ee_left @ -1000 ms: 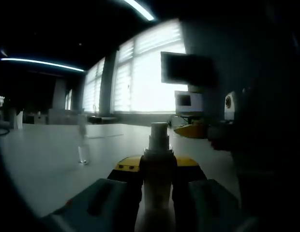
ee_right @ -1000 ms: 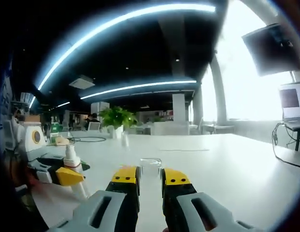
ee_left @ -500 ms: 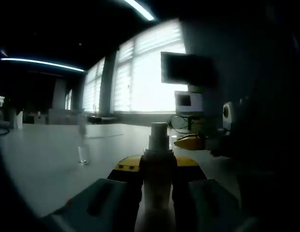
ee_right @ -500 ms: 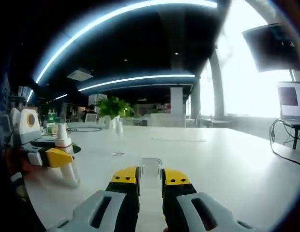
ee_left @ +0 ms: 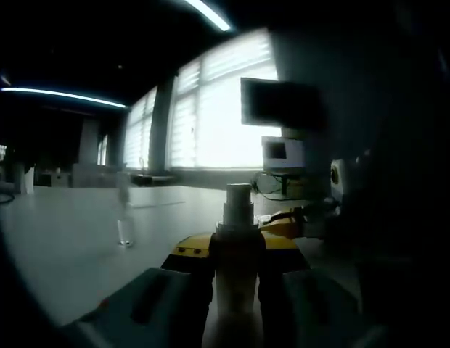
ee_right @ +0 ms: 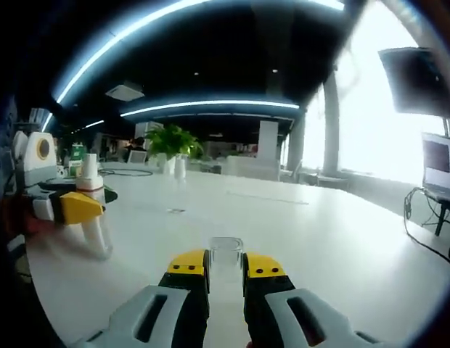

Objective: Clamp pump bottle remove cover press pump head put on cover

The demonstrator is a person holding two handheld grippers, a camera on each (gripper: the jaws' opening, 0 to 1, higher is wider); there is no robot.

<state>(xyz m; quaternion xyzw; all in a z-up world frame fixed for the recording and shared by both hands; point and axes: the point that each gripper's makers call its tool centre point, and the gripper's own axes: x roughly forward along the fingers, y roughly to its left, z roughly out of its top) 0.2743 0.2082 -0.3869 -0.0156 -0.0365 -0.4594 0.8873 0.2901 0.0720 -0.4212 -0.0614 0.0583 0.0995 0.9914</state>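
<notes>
Taking the pump bottle (ee_left: pixel 237 250) as landmark: since a second ago the right gripper (ee_left: pixel 287 223) has come closer to it in the left gripper view, its yellow tip now near the bottle's right side where before it sat farther off beside the dark edge. In the right gripper view the bottle (ee_right: pixel 92 210) and the left gripper (ee_right: pixel 69 208) clamping it have slid up and left in the picture, though that camera has itself tilted, so the ceiling lights sit differently too. The left gripper (ee_left: pixel 237 255) stays shut on the bottle, whose bare pump head stands upright between the yellow jaw tips, above the white table (ee_left: pixel 80 239). The right gripper (ee_right: pixel 226 267) pinches the clear cover (ee_right: pixel 226 255) between its jaws, well apart from the bottle, to its right. A small clear object (ee_left: pixel 124 217) on the table left of the bottle is too faint to identify. The bottle's base is cut off by the jaws, and everything right of it is in deep shadow.
</notes>
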